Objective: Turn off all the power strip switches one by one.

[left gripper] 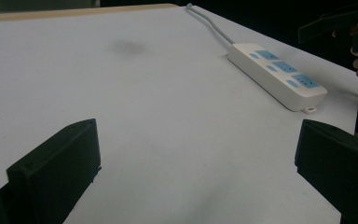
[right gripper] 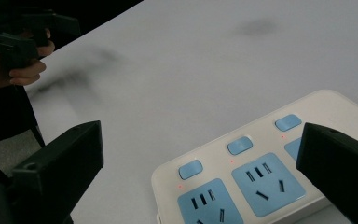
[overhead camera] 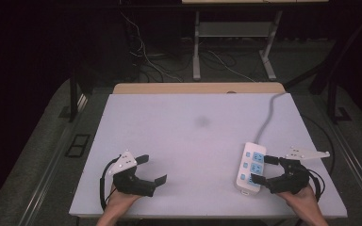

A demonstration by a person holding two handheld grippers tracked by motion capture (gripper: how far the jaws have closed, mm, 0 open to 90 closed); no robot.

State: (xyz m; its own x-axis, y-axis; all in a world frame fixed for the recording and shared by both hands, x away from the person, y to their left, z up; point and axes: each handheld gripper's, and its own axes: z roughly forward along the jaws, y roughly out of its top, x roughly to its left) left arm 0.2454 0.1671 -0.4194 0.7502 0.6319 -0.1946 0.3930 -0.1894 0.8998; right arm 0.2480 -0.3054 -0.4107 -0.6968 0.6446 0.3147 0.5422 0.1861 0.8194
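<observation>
A white power strip (overhead camera: 250, 168) with blue sockets and blue switches lies at the right of the white table, its grey cable (overhead camera: 267, 117) running to the far edge. My right gripper (overhead camera: 265, 170) is open just over the strip's near end, its jaws straddling it. In the right gripper view the power strip (right gripper: 242, 177) lies between the jaws, small red lights lit beside its switches. My left gripper (overhead camera: 152, 169) is open over bare table at the near left, nothing between its jaws. From the left gripper view the power strip (left gripper: 277, 73) lies far to the right.
The white table top (overhead camera: 193, 141) has a faint dark smudge (overhead camera: 201, 122) near its middle. A wooden edge (overhead camera: 198, 88) shows at the far side. Beyond it are desk legs and loose cables on the floor. The other hand and gripper (right gripper: 16, 42) show at upper left in the right gripper view.
</observation>
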